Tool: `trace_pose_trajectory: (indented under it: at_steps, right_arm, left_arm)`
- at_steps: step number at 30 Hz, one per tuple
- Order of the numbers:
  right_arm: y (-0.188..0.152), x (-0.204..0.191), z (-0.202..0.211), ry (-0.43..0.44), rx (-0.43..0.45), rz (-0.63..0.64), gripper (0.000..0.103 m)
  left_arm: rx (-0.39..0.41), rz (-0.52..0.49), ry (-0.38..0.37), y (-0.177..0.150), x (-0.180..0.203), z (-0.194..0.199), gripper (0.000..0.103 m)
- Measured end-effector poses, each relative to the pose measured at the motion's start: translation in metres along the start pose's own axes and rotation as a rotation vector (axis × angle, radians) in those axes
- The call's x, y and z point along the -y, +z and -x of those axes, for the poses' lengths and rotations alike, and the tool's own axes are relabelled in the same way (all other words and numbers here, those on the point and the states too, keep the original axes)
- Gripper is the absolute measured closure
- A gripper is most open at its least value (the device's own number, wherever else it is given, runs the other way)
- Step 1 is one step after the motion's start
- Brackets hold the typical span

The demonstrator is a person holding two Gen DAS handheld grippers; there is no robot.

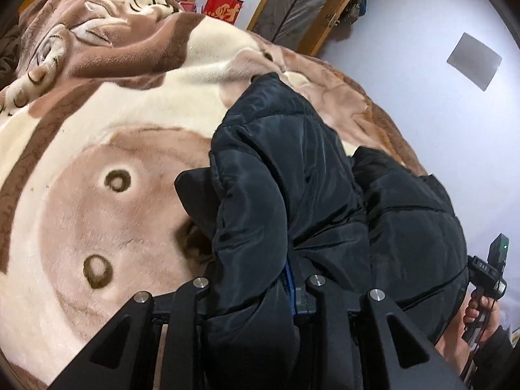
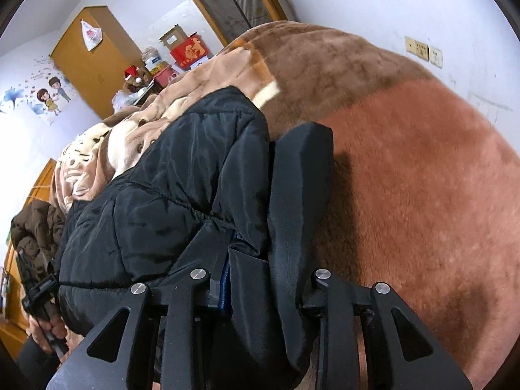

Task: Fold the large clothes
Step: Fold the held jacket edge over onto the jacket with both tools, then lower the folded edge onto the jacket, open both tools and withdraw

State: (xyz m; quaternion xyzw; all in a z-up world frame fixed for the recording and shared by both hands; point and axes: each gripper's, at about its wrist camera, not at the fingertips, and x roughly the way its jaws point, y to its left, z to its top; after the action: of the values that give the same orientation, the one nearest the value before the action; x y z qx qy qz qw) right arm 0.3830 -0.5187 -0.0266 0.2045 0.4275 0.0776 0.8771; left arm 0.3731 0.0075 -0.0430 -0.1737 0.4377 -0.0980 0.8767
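Both grippers pinch the black padded jacket (image 1: 292, 195): left gripper (image 1: 256, 227) and right gripper (image 2: 260, 201) each have its fabric bunched between the fingers, above the plush blanket (image 1: 97, 162). Only the right view shows the wardrobe (image 2: 94, 65); both show open cardboard boxes (image 2: 177, 37), contents unclear.

A red box (image 1: 223, 9) beside the bed carries one large gold Chinese character, 财; the right wrist view shows it too. The small display (image 1: 483, 268) on the other gripper's handle shows figures, too blurred to read.
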Motion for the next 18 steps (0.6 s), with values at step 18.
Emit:
trace_pose_trajectory:
  at_steps: [18]
  right_arm:
    - [0.004, -0.004, 0.029, -0.084, 0.016, 0.02, 0.052]
  left_arm:
    - [-0.036, 0.015, 0.12, 0.005, -0.008, 0.01, 0.043]
